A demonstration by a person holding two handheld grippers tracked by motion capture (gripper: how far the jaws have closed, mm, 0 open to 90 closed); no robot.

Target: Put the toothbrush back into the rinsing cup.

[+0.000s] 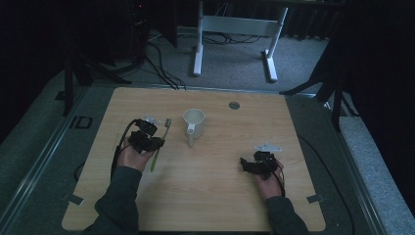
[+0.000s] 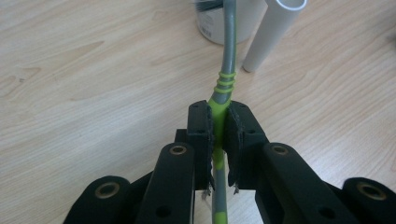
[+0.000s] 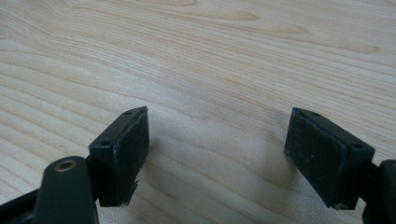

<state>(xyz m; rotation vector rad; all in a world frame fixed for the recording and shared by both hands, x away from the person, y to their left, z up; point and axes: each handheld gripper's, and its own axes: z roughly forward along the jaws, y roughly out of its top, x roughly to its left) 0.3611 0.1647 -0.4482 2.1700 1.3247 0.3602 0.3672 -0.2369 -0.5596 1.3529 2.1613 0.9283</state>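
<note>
Toward the left edge of the wooden table [image 1: 215, 196], the person's left hand [image 1: 131, 155] holds the left gripper [image 1: 157, 142], its jaws pressed against the green part of a green-and-grey toothbrush [image 1: 160, 142]. In the left gripper view the handle [image 2: 221, 107] runs up between the two pads and bends toward the mug. From above, the brush lies along the surface, bristle end pointing to the far edge, just left of the white mug [image 1: 194, 121]. The mug stands upright near the middle of the table, its long handle [image 1: 190, 137] reaching toward the near edge. Over by the right edge, the right gripper [image 1: 247, 164] sits low above bare wood, jaws spread wide with nothing between them.
</note>
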